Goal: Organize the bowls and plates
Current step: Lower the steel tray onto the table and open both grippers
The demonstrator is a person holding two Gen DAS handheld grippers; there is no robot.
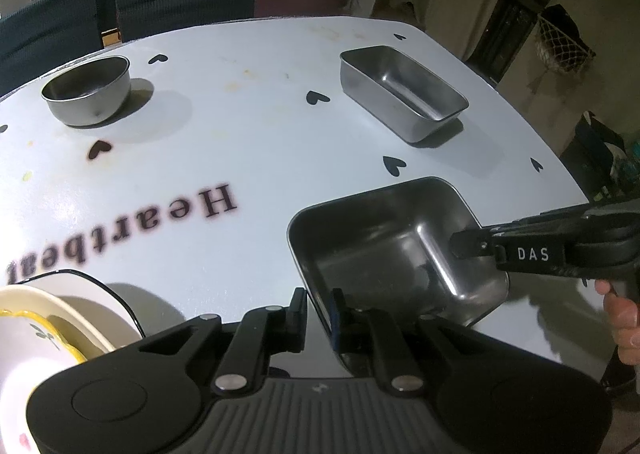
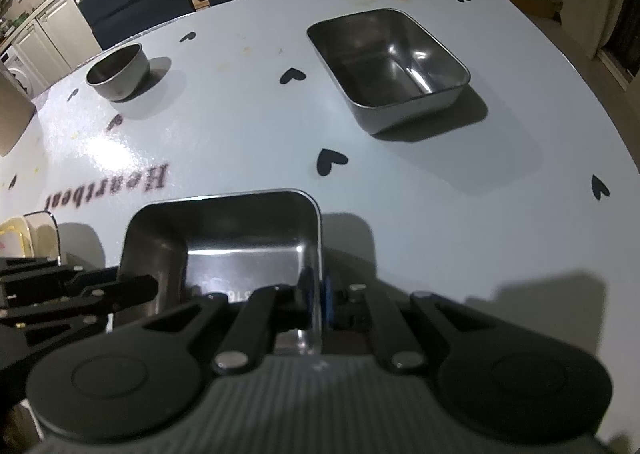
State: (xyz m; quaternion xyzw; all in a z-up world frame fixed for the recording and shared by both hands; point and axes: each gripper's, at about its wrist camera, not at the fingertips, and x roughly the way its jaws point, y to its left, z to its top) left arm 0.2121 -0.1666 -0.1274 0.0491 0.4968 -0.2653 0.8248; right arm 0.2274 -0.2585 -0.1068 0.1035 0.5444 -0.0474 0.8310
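In the left wrist view, the left gripper (image 1: 316,310) closes its fingers on the near rim of a rectangular steel tray (image 1: 384,246), while the right gripper (image 1: 460,244) (marked "DAS") clamps the tray's right wall. Farther on the white table (image 1: 260,114) stand a second steel tray (image 1: 404,94) and a round steel bowl (image 1: 88,90), well apart. A ceramic plate (image 1: 48,330) lies at the lower left.

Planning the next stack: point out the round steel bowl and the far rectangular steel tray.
Round steel bowl (image 1: 90,94), left wrist view, on its outer side wall.
Far rectangular steel tray (image 2: 390,58), right wrist view, on its inner floor.
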